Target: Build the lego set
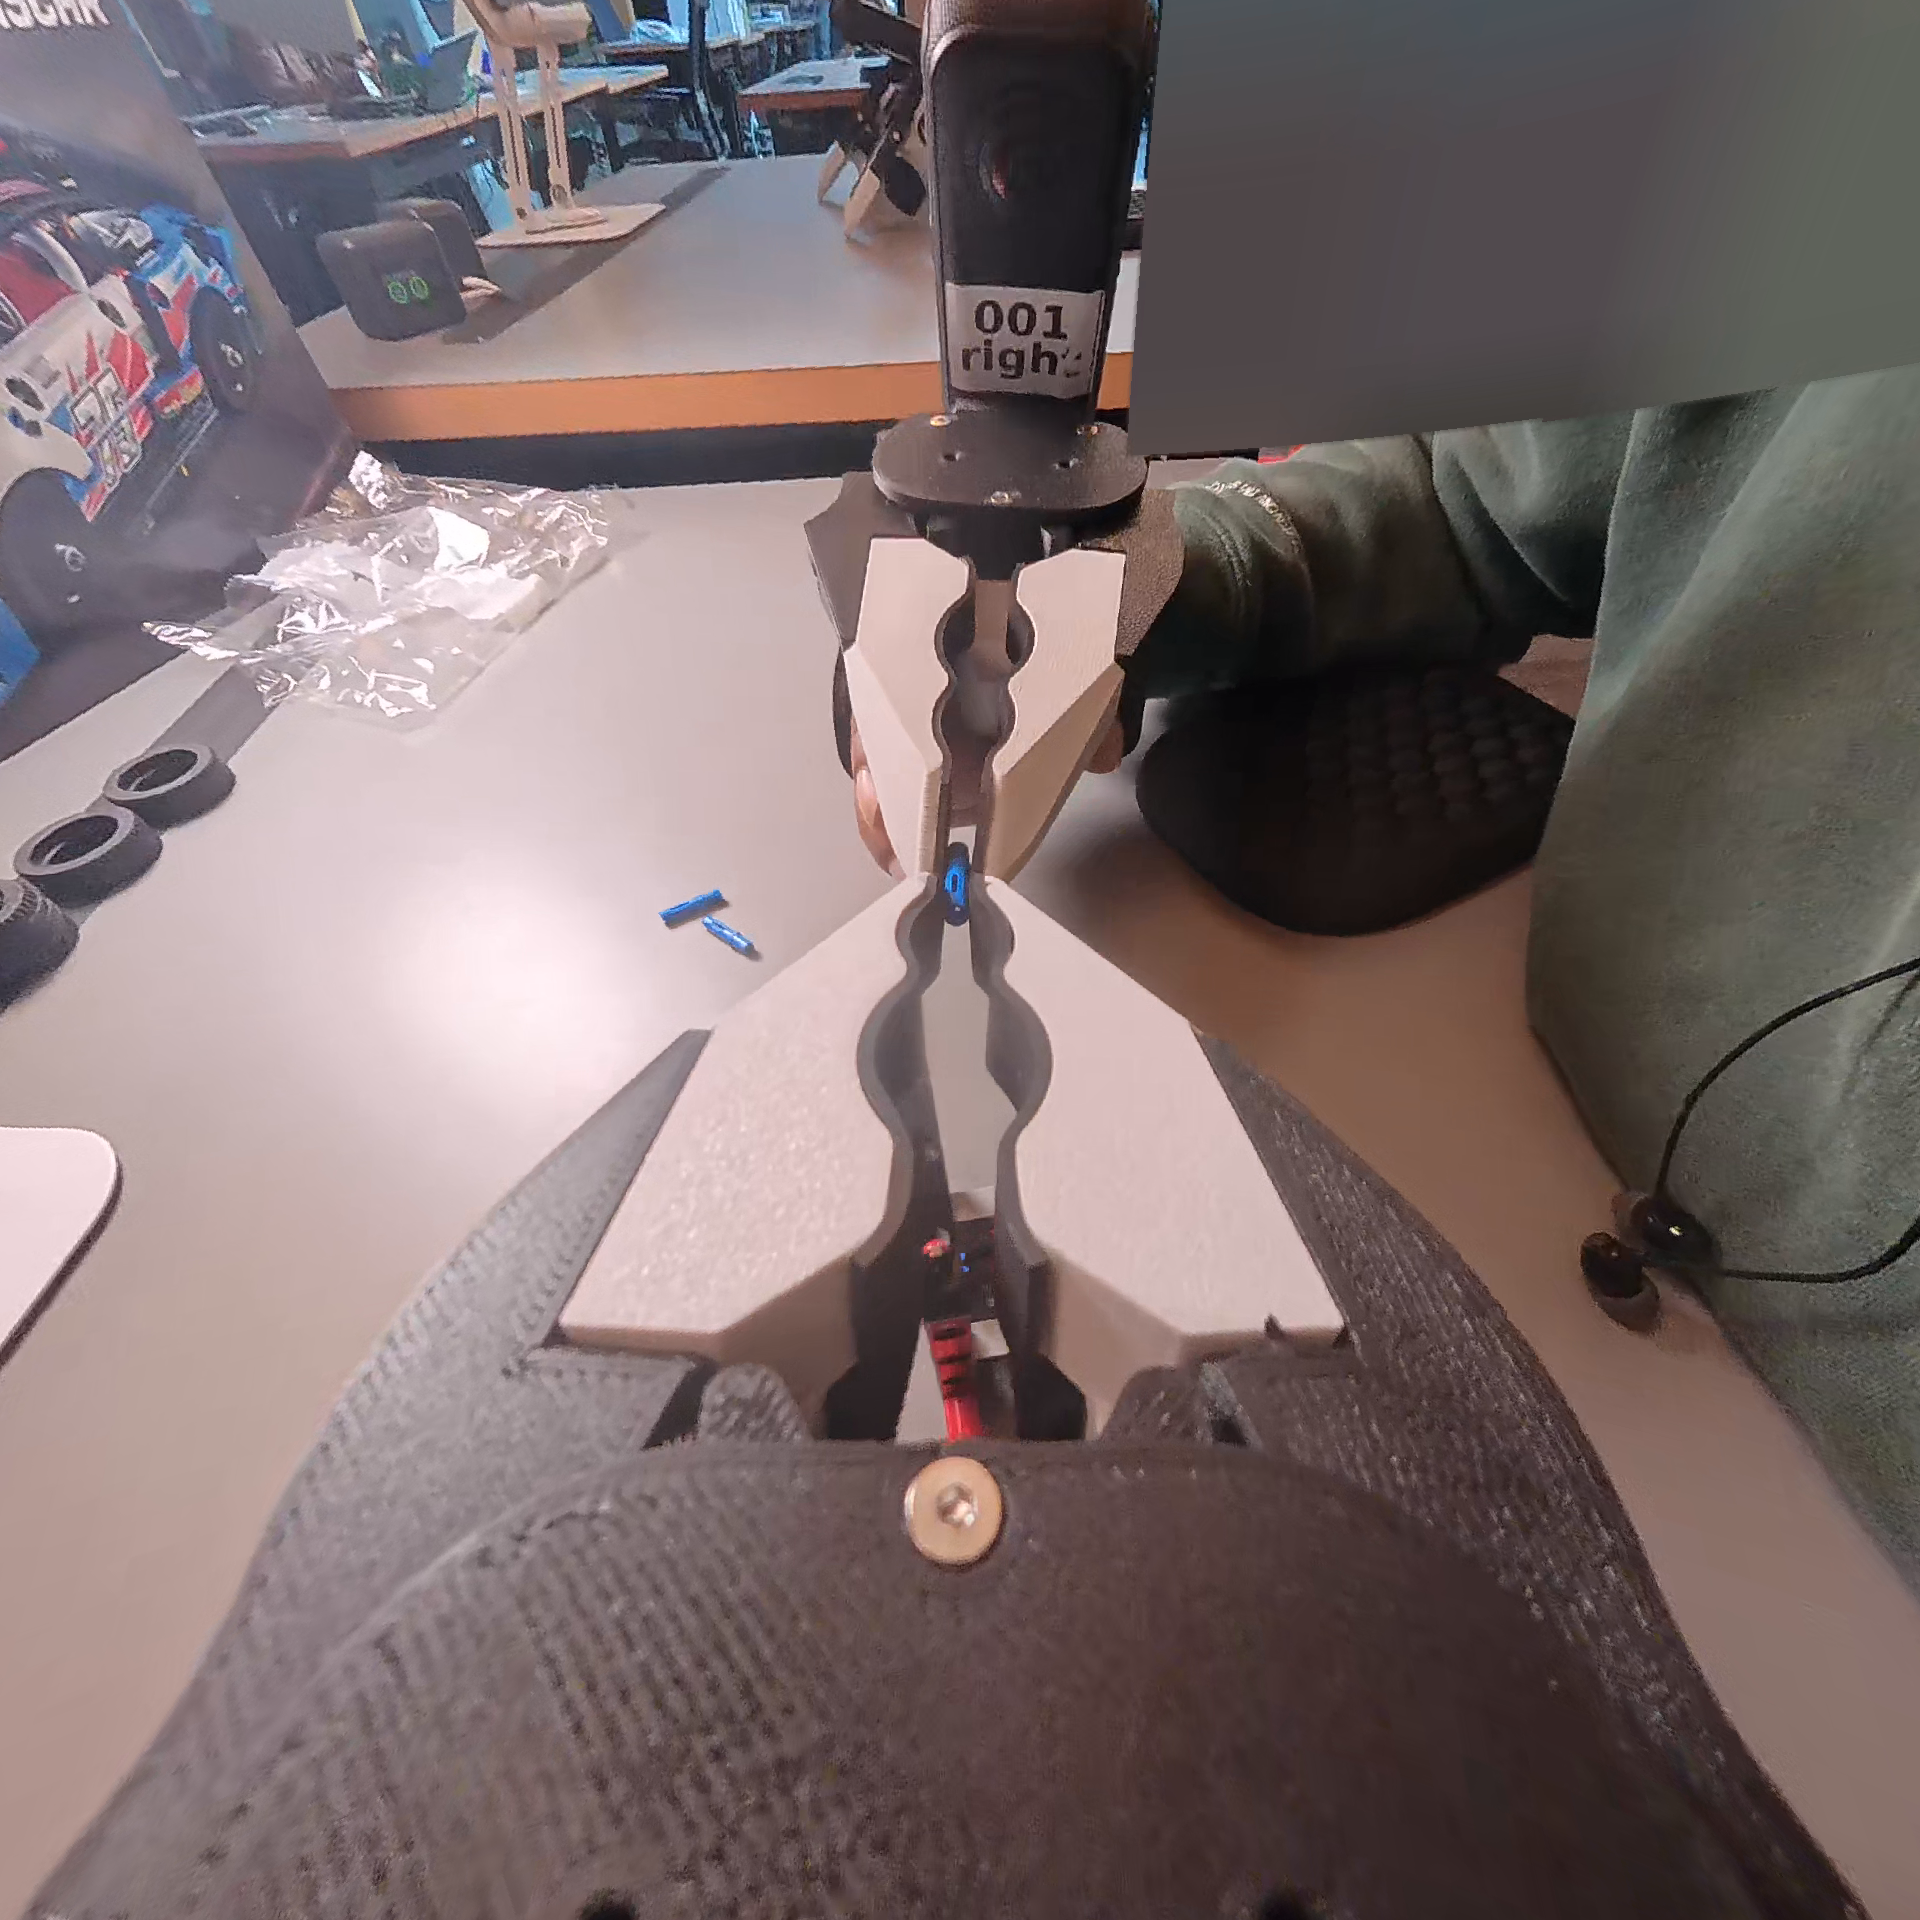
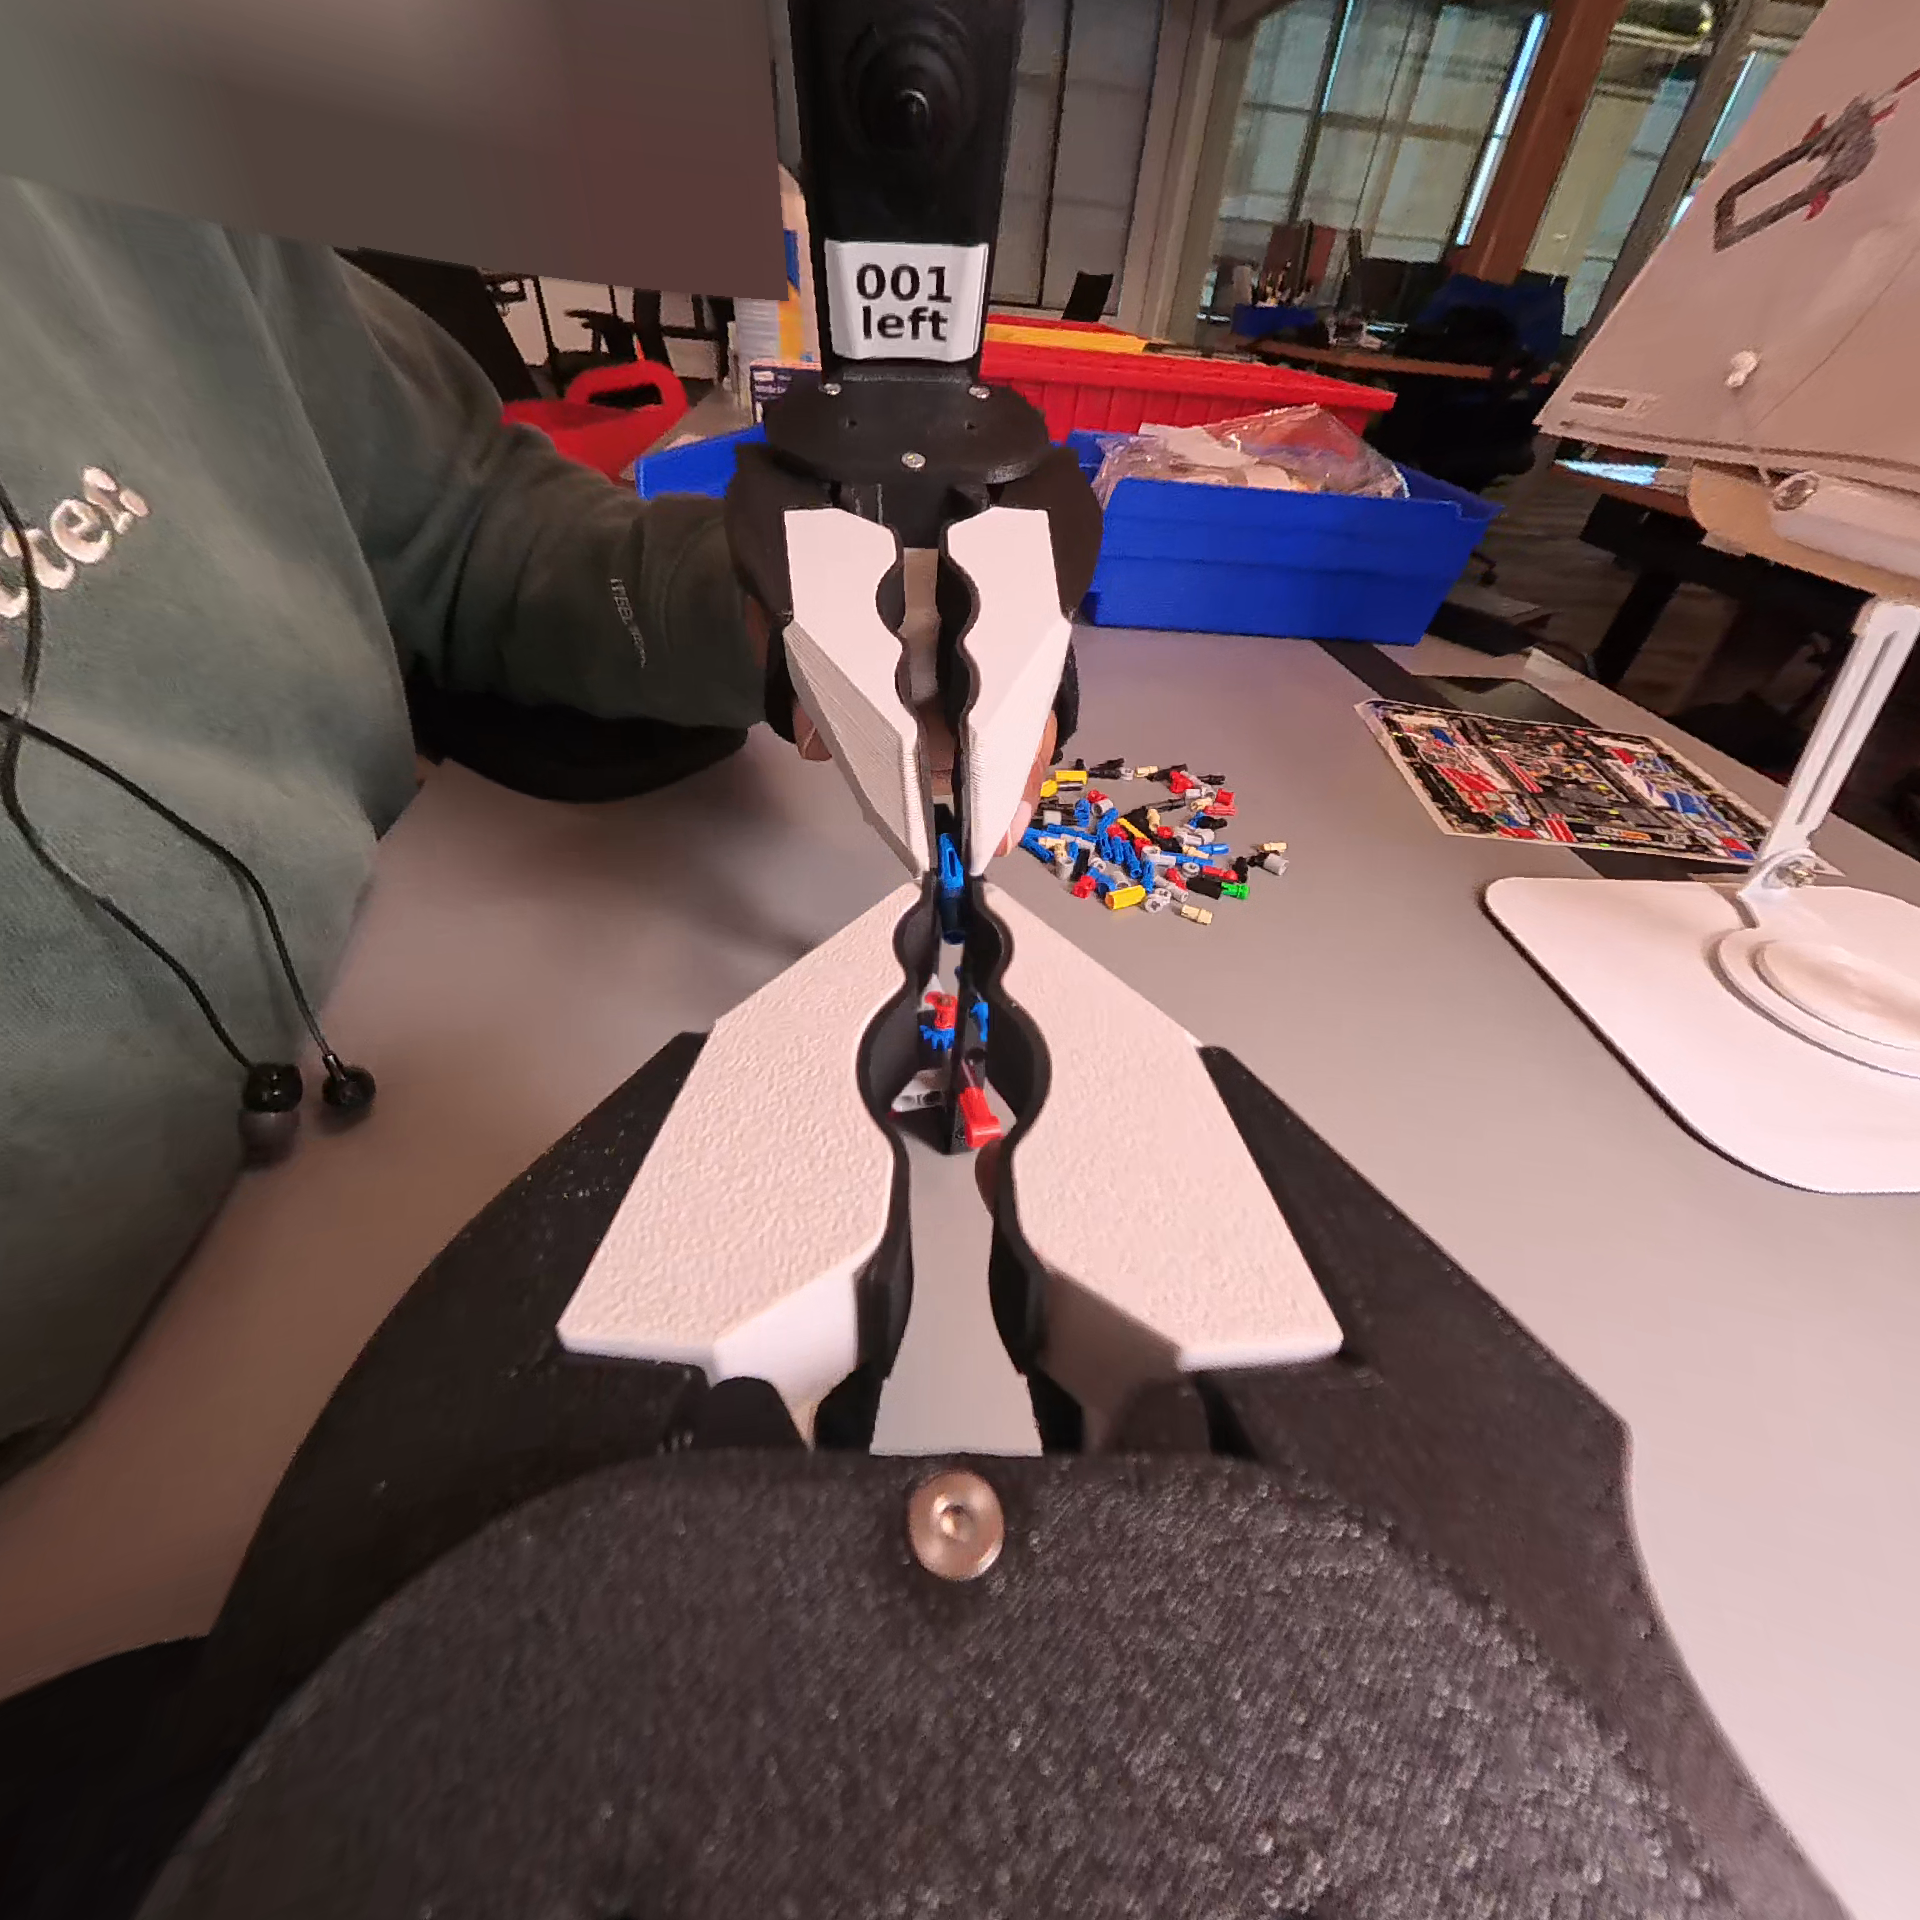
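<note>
The two grippers are brought tip to tip above the desk (image 2: pixel 1351 1091), and a small blue lego piece (image 1: pixel 954 883) is seen at the meeting point. In the left wrist view the left gripper (image 1: pixel 954 902) is drawn narrow, its fingers nearly touching at the tips around the blue piece; a red and black lego assembly (image 1: pixel 954 1340) is glimpsed below, through the gap near the finger bases. In the right wrist view the right gripper (image 2: pixel 948 902) is likewise narrowed, and the same blue piece is seen between its tips and those of the opposing gripper; which pair actually clamps it cannot be told. Below the gap a black, red and blue lego assembly is visible. Farther out, two loose blue pins (image 1: pixel 707 920) lie on the desk, with black tyres (image 1: pixel 125 821) and a crumpled clear bag (image 1: pixel 405 592) to the left. A heap of mixed small lego parts (image 2: pixel 1153 842) lies beyond the right gripper, near a printed sheet (image 2: pixel 1558 779) and a white stand (image 2: pixel 1766 997).
</note>
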`<state>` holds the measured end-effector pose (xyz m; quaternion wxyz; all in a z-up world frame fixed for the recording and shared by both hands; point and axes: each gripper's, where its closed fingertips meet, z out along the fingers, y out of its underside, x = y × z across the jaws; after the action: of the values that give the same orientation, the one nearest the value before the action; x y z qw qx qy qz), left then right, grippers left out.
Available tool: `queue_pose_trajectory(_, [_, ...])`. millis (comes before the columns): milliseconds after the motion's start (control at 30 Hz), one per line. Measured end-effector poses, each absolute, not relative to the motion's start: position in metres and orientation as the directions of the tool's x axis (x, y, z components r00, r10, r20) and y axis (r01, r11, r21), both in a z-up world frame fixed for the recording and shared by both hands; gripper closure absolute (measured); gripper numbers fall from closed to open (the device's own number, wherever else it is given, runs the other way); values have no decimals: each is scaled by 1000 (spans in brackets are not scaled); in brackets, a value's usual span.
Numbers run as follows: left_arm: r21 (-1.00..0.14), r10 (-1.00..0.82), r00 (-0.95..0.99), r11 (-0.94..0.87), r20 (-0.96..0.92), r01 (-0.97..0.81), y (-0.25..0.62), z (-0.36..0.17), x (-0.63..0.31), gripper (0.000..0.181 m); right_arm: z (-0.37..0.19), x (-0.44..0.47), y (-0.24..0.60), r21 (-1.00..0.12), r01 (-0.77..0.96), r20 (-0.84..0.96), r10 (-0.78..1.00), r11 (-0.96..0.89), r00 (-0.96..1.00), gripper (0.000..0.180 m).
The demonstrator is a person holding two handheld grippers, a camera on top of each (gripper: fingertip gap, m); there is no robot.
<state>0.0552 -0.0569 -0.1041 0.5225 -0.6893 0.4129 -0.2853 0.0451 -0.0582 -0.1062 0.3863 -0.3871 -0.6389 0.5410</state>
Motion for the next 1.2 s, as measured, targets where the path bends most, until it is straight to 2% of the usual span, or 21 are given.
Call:
queue_pose_trajectory(233, [-971,-865,502,-127,10,-200,-54,-101,49,178,-102,44,-53,-996,38,60,925,80,-374,176])
queue_pose_trajectory(533, [-980,-879,462,-177,117,-88,-57,-93,52,177,-92,46,-60,-997,-31,80,918,73,-388,166])
queue_pose_trajectory(833, [-981,-885,442,-187,146,-51,-59,-89,54,178,-88,47,-60,-991,-54,133,923,122,-360,176])
queue_pose_trajectory(1200, [-981,-886,433,-191,167,-13,-59,-84,52,178,-87,47,-59,-991,-58,133,926,120,-354,177])
